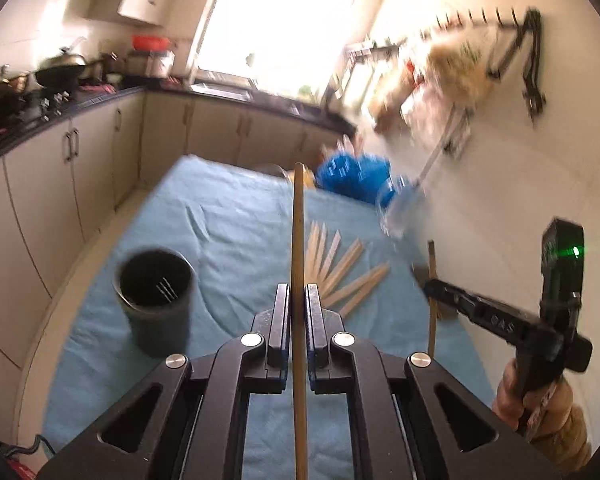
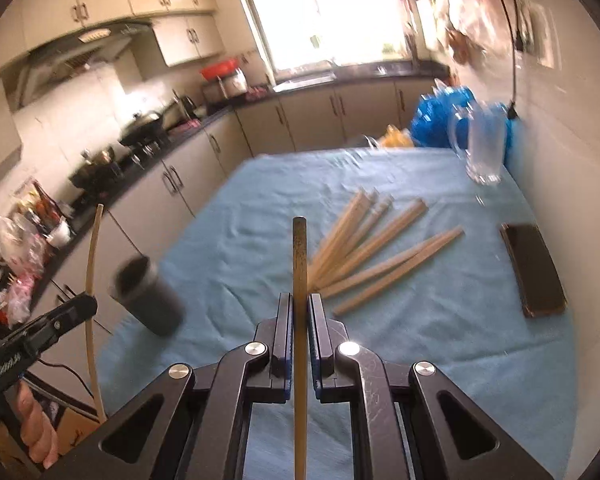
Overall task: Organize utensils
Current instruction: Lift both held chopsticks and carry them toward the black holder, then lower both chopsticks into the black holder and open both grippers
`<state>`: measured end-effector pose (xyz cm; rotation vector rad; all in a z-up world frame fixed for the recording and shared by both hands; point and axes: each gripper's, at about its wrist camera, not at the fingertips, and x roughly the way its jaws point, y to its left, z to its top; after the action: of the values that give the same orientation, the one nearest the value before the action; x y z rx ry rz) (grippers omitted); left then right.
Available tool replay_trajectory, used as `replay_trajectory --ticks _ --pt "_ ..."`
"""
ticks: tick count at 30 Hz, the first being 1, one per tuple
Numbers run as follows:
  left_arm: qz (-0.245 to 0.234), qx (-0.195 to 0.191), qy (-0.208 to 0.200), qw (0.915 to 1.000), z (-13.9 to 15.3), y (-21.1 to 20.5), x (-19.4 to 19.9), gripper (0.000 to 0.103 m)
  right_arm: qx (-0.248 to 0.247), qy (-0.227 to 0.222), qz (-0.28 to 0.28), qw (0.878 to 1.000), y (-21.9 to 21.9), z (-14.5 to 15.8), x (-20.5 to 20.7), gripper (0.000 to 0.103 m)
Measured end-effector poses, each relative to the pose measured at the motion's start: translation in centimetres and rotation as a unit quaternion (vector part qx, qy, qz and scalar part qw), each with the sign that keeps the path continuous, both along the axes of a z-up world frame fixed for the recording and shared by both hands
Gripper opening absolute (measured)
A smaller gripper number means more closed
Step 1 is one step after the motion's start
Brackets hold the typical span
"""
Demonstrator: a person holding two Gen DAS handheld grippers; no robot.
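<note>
My left gripper (image 1: 298,292) is shut on a wooden chopstick (image 1: 299,220) that stands up between its jaws, above the blue cloth. My right gripper (image 2: 300,302) is shut on another chopstick (image 2: 300,256), its top end dark. A dark cup (image 1: 156,292) with a few thin utensils inside stands at the left of the table; it also shows in the right wrist view (image 2: 148,296). Several loose chopsticks (image 1: 340,272) lie fanned on the cloth, also seen in the right wrist view (image 2: 376,248). The right gripper shows at the right of the left wrist view (image 1: 432,284), and the left gripper at the left of the right wrist view (image 2: 84,304).
The table under the blue cloth (image 2: 440,320) stands against a white wall on the right. A clear glass mug (image 2: 484,152), a blue bag (image 2: 440,116) and a dark flat box (image 2: 534,272) sit along the right side. Kitchen cabinets (image 1: 60,184) run along the left.
</note>
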<state>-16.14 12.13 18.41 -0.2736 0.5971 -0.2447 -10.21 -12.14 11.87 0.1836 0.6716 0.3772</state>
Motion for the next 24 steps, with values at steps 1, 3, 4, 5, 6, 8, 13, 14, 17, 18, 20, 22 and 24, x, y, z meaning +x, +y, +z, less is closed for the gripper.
replay_trajectory --ticks 1,3,4,5,6,8,13,14,17,18,20,22,24 --pt "0.012 0.000 -0.007 0.9999 0.6 0.8 0.1 0.006 0.008 -0.010 0.005 1.000 0.7 0.9 0.2 0.008" --pt "0.039 0.003 -0.022 0.9990 1.8 2.6 0.4 0.006 0.023 -0.024 0.015 0.999 2.0 2.2 0.5 0.008" --pt "0.050 0.004 -0.027 0.9984 2.4 3.3 0.7 0.006 0.029 -0.031 0.018 0.999 2.7 2.8 0.8 0.008" --pt "0.062 0.006 -0.035 0.9975 2.8 4.0 1.0 0.006 0.041 -0.044 0.024 0.998 3.7 3.8 1.2 0.008" --pt "0.071 0.007 -0.041 0.9966 3.2 4.6 1.4 0.006 0.052 -0.054 0.028 0.997 4.5 4.4 1.6 0.008" --pt "0.094 0.012 -0.061 0.9936 4.0 6.0 2.4 0.006 0.070 -0.070 0.033 0.995 5.9 5.5 2.4 0.008" --pt "0.130 0.007 -0.091 0.9874 5.0 8.7 4.4 0.006 0.133 -0.091 0.054 0.985 10.8 7.2 5.7 0.008" --pt "0.135 0.004 -0.092 0.9866 5.0 9.1 5.0 0.006 0.143 -0.092 0.057 0.984 11.7 7.3 6.5 0.008" --pt "0.146 -0.007 -0.090 0.9852 4.6 10.2 7.1 0.006 0.165 -0.099 0.056 0.980 13.9 7.4 8.6 0.008" --pt "0.148 -0.010 -0.089 0.9849 4.3 10.6 8.0 0.006 0.172 -0.101 0.054 0.978 14.4 7.3 9.2 0.008" --pt "0.151 -0.006 -0.090 0.9845 3.9 10.7 9.3 0.006 0.186 -0.106 0.046 0.976 15.4 7.2 10.5 0.008" --pt "0.152 0.003 -0.092 0.9841 3.3 10.9 10.5 0.006 0.189 -0.111 0.039 0.975 16.3 7.1 11.6 0.009" --pt "0.149 0.013 -0.086 0.9851 2.2 10.8 11.5 0.006 0.178 -0.111 0.037 0.977 17.3 6.4 12.3 0.009"
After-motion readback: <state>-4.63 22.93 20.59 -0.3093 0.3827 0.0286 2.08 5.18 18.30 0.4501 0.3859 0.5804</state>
